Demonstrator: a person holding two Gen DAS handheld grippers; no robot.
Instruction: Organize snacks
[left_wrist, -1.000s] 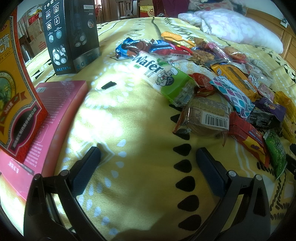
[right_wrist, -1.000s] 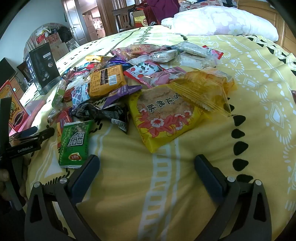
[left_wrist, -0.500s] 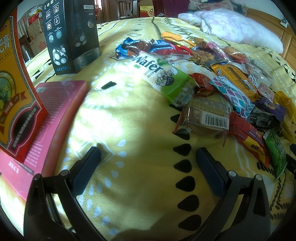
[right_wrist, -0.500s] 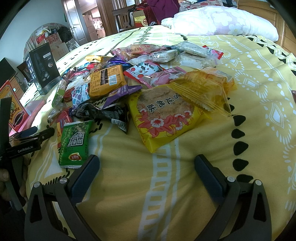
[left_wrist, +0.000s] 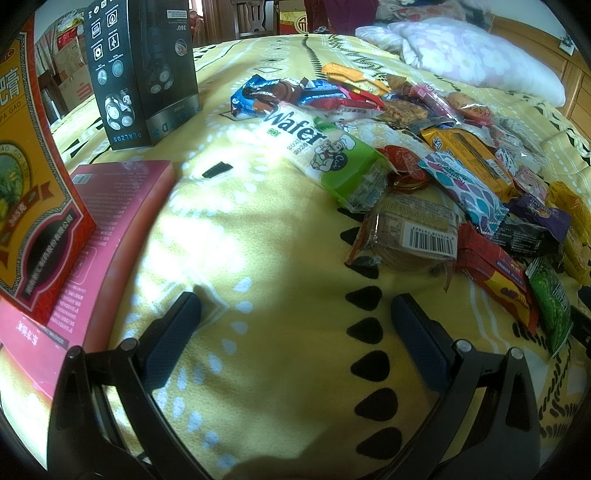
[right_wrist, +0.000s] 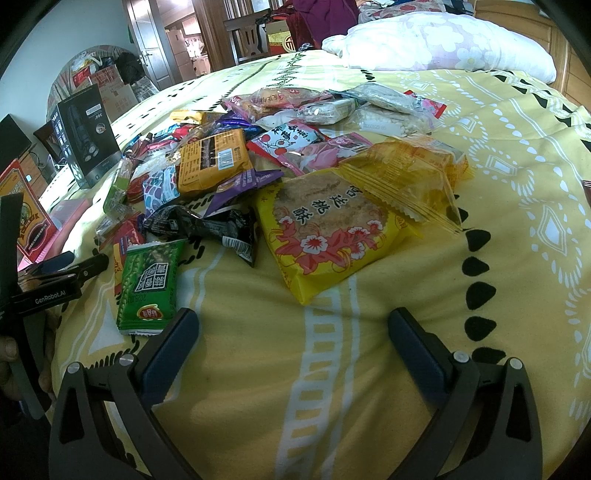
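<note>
Many snack packets lie in a loose heap on a yellow patterned bedspread (left_wrist: 258, 258). In the left wrist view a green and white wafer pack (left_wrist: 325, 151) and a clear-wrapped cake with a barcode (left_wrist: 413, 236) lie ahead and to the right of my left gripper (left_wrist: 295, 317), which is open over bare bedspread. In the right wrist view a yellow flowered pastry bag (right_wrist: 325, 232) lies just beyond my right gripper (right_wrist: 291, 328), also open and holding nothing. A green packet (right_wrist: 151, 284) lies by its left finger. The left gripper (right_wrist: 55, 273) shows at that view's left edge.
A pink flat box (left_wrist: 103, 236) with a red and gold box (left_wrist: 26, 177) standing on it lies left of the left gripper. A black shaver box (left_wrist: 144, 70) stands further back. White flowered pillows (right_wrist: 436, 48) lie at the bed's far end. Bare bedspread (right_wrist: 517, 221) stretches right of the heap.
</note>
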